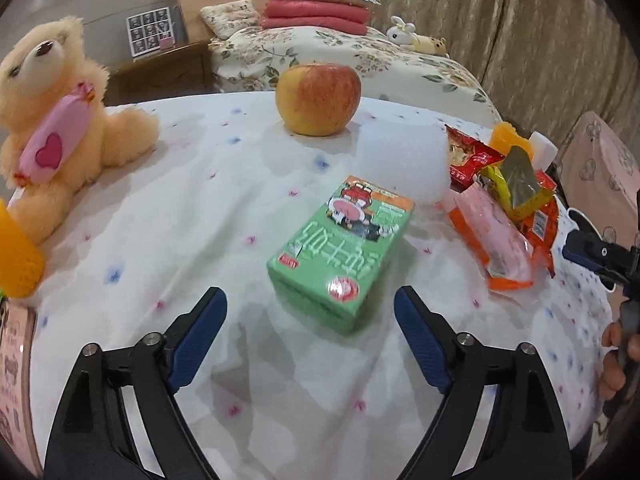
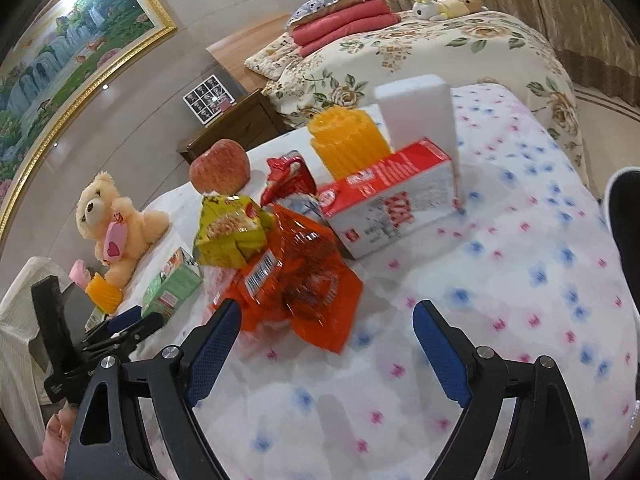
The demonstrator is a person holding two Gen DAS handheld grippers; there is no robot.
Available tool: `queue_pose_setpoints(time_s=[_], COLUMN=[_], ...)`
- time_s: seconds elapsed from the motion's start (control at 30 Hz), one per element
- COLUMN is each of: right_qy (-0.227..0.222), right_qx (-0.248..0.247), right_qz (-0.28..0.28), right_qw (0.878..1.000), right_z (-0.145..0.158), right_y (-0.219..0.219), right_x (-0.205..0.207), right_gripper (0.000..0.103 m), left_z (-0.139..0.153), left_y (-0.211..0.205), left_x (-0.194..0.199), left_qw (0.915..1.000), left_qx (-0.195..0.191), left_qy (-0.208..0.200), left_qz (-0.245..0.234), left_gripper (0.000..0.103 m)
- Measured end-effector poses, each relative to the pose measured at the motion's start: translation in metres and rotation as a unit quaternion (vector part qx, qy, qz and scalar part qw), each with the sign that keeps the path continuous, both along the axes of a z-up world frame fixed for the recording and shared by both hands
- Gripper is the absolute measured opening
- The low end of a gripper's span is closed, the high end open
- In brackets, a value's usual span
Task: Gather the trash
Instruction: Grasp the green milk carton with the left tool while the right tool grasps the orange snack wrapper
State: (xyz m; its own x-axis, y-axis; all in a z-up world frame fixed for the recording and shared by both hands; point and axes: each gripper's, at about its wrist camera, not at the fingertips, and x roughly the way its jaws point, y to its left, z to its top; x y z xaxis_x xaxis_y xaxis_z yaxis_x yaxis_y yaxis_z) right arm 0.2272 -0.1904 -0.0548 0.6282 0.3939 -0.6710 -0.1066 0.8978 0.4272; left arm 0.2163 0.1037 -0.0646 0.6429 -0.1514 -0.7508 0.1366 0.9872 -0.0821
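Observation:
A pile of snack wrappers lies on the table: an orange wrapper (image 2: 304,284), a yellow-green one (image 2: 232,232) and a red one (image 2: 286,178). The pile also shows at the right of the left wrist view (image 1: 504,220). A green carton (image 1: 344,248) lies flat just ahead of my left gripper (image 1: 310,308), which is open and empty. My right gripper (image 2: 326,320) is open and empty, with the orange wrapper just beyond its left finger (image 2: 214,344). A red-and-white carton (image 2: 394,204) lies behind the pile.
An apple (image 1: 318,98), a teddy bear (image 1: 60,128), an orange ribbed cup (image 2: 348,144) and a white block (image 2: 418,114) stand on the flowered tablecloth (image 2: 520,280). A second orange cup (image 1: 16,256) is at the left edge. A bed (image 1: 340,60) lies beyond.

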Motion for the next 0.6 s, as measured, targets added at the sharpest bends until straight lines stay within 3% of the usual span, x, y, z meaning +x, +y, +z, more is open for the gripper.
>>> queue_pose_setpoints(time_s=[0.17, 0.27, 0.3, 0.33, 0.37, 0.4, 0.6], right_qy=[0.017, 0.032, 0.036, 0.032, 0.028, 0.027, 0.017], right_qx=[0.020, 0.030, 0.032, 0.034, 0.042, 0.047, 0.048], right_qz=[-0.004, 0.002, 0.004, 0.006, 0.011, 0.015, 0.025], right_qw=[1.000, 0.999, 0.999, 0.999, 0.999, 0.998, 0.998], right_z=[-0.009, -0.015, -0.017, -0.017, -0.016, -0.015, -0.007], right_y=[0.003, 0.006, 0.006, 0.005, 0.004, 0.004, -0.001], right_x=[0.018, 0.022, 0.023, 0.021, 0.019, 0.018, 0.001], right_gripper=[0.083, 0.062, 0.052, 0.048, 0.040, 0.027, 0.009], left_z=[-0.002, -0.006, -0.007, -0.007, -0.008, -0.008, 0.000], left_y=[-0.011, -0.019, -0.021, -0.022, -0.022, -0.022, -0.023], left_x=[0.016, 0.019, 0.018, 0.017, 0.016, 0.014, -0.005], left_qw=[0.9998, 0.9994, 0.9993, 0.9992, 0.9992, 0.9992, 0.9997], left_qx=[0.009, 0.022, 0.026, 0.029, 0.029, 0.028, 0.010], left_qy=[0.002, 0.007, 0.006, 0.003, 0.004, 0.003, -0.019], left_qz=[-0.020, -0.024, -0.025, -0.027, -0.028, -0.028, -0.008], left_gripper=[0.088, 0.086, 0.080, 0.064, 0.055, 0.053, 0.050])
